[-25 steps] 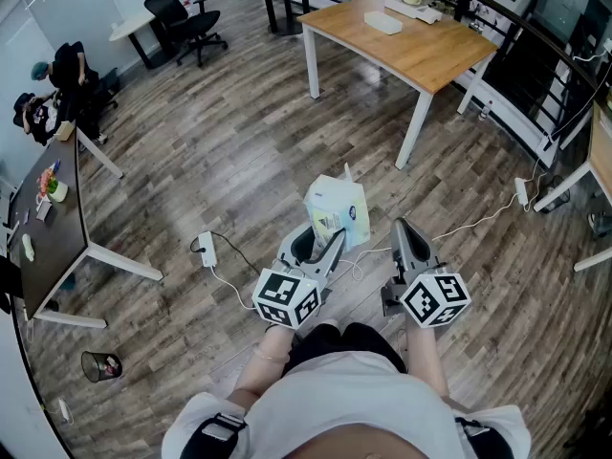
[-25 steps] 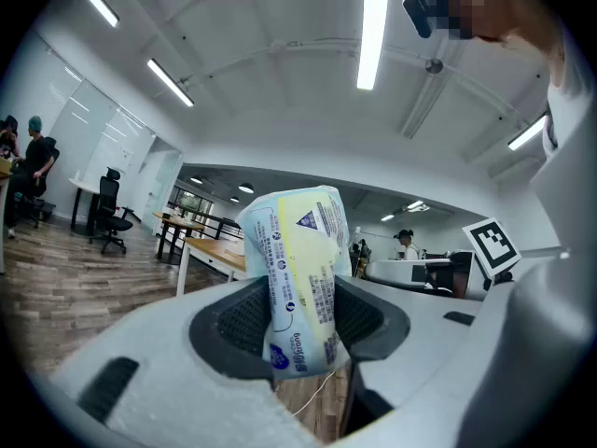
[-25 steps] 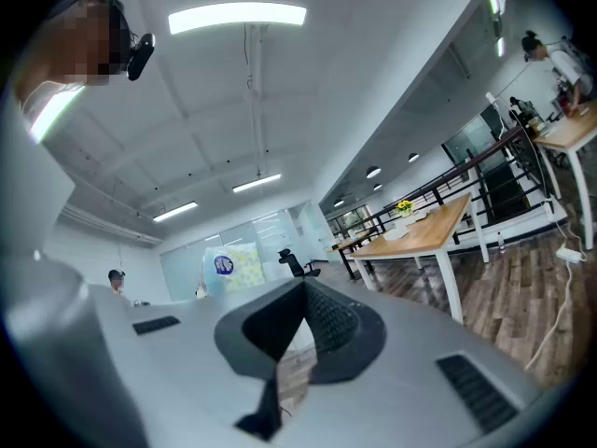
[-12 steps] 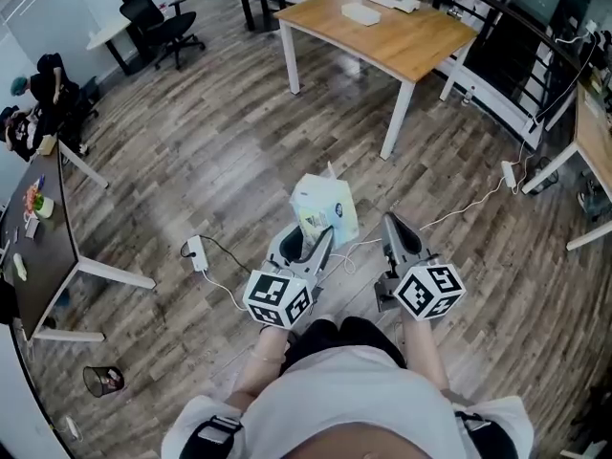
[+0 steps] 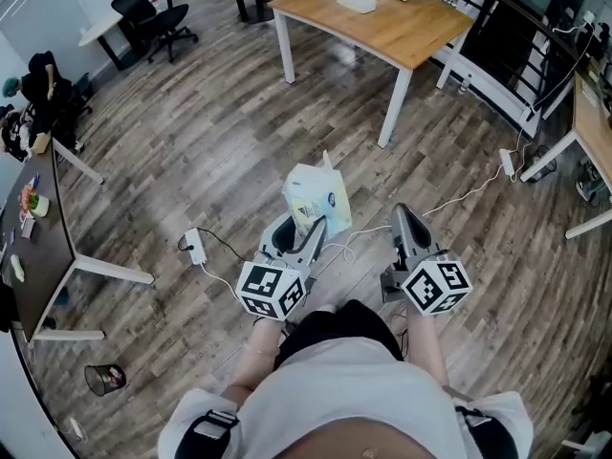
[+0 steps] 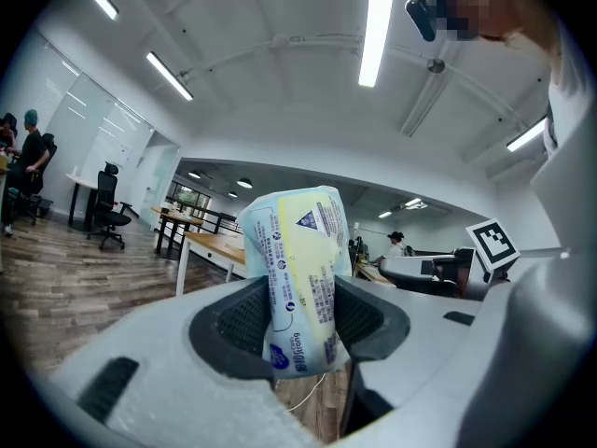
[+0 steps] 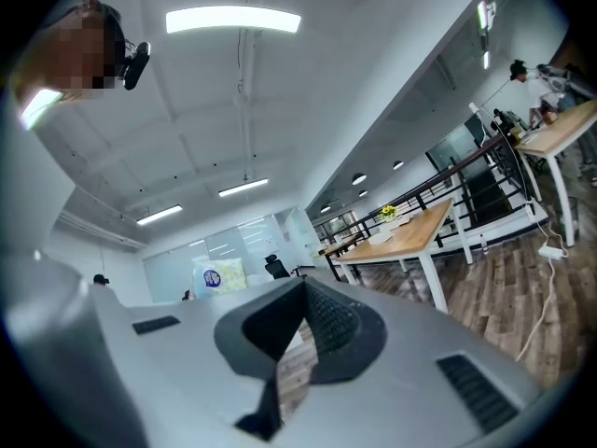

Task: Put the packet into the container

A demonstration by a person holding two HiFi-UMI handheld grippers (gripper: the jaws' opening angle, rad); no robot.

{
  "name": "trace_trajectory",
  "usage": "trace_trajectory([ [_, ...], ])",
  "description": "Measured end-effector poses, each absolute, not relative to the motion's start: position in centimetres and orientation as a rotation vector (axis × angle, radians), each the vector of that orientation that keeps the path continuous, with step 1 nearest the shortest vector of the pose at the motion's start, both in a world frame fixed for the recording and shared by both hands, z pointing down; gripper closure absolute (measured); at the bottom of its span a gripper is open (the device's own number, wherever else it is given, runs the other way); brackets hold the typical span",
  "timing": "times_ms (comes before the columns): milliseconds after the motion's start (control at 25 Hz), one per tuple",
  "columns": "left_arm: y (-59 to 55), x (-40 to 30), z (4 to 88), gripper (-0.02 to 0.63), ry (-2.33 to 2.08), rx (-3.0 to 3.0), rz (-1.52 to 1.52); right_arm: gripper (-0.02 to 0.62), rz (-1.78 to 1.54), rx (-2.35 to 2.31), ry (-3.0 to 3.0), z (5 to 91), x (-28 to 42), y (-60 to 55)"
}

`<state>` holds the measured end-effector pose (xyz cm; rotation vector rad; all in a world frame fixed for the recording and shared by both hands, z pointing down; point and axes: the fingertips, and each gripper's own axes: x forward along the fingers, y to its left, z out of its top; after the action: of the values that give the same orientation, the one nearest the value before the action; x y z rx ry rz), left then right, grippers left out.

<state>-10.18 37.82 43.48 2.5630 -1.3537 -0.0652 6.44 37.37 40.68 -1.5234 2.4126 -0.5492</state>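
Packet [image 6: 298, 250] sits clamped between the left gripper's [image 5: 302, 229] jaws, while the right gripper's [image 5: 404, 214] jaws meet, empty.

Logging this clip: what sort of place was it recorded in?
Most likely an open-plan office: a light wooden-topped desk on white legs, a black wheeled office chair, and a long ceiling strip light over a grey wood-plank floor.

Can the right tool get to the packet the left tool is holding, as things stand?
Probably yes. The packet stands clamped in the left tool, its upper part exposed, and the right tool is alongside with nothing between them. Its jaws are together, so they must open first.
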Motion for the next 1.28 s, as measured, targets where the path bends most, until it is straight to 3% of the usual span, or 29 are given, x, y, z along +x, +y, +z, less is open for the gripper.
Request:
trace_trajectory([
  [680,35.5,-11.6,44.0,0.417,-1.375,2.559,-0.054,0.584,-0.540,-1.542,2.411,41.1,4.9,34.3],
  [1280,23.1,-9.4,43.2,0.417,-1.343,2.599,-0.071,0.584,-0.488,-1.529,2.494,40.8,5.0,21.9],
])
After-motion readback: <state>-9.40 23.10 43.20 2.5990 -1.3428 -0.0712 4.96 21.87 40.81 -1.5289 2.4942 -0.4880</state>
